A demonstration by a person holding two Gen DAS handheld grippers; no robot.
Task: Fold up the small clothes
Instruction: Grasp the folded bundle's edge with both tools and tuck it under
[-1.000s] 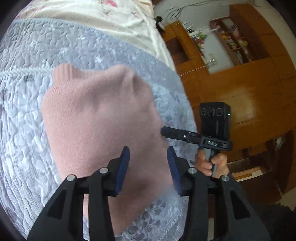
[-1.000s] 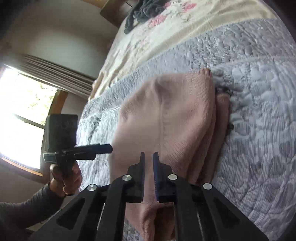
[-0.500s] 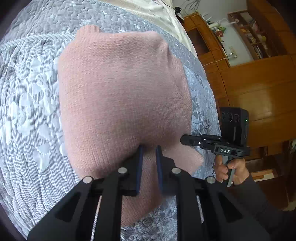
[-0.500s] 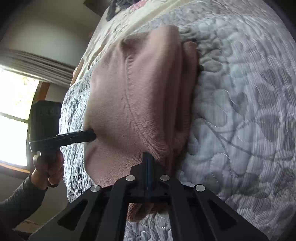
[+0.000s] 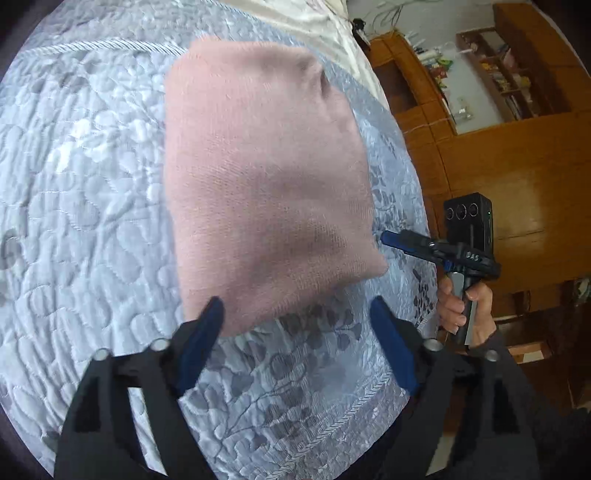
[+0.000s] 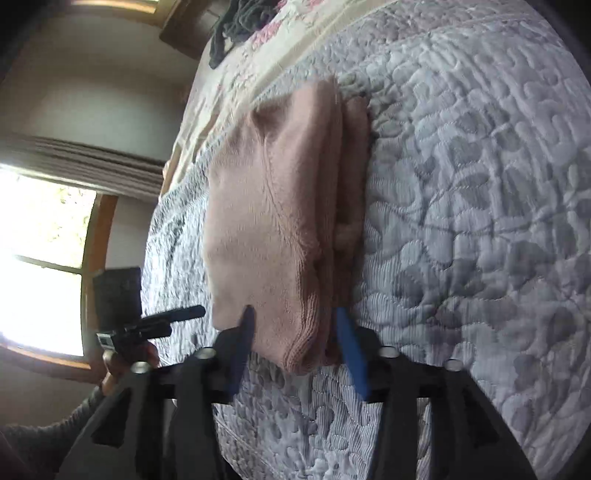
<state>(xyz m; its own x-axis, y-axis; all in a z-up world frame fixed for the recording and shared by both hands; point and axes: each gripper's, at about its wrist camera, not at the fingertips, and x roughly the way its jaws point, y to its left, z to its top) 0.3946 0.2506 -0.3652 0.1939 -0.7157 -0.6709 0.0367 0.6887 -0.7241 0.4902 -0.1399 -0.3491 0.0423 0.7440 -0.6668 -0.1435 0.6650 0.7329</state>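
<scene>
Left gripper (image 5: 295, 328): black frame, blue-padded fingers (image 5: 201, 338) spread wide apart, holding nothing. Left pad overlaps the near corner of the garment in view; whether it touches cannot be told. Right pad sits over bare quilt.

Right gripper (image 6: 295, 332): same make, fingers (image 6: 349, 350) parted, one to each side of the garment's near end, gripping nothing. Also seen from the left wrist camera (image 5: 397, 240), tips pointing at the garment's right edge from just beside it, held by a hand (image 5: 465, 306) beyond the bed's right edge.

Pink knitted garment (image 5: 266, 177): folded into a compact oblong, lying flat on the quilt close to the bed's near edge. From the right wrist view (image 6: 273, 229) stacked layers show along its right side, with a ribbed hem at the near end.

Grey quilted bedspread (image 5: 92, 206): leaf and pebble stitching, corded border along the near edge; carries the garment.

Cream floral cover (image 6: 288, 37): lies beyond the grey quilt toward the far end of the bed.

Dark clothing heap (image 6: 240, 22): on the cream cover, well apart from the pink garment.

Wooden shelving (image 5: 498, 74): beyond the bed's right edge, shelves holding small items too small to identify.

Window (image 6: 40, 266): bright, wood-framed, curtain above, beyond the bed's left edge.
</scene>
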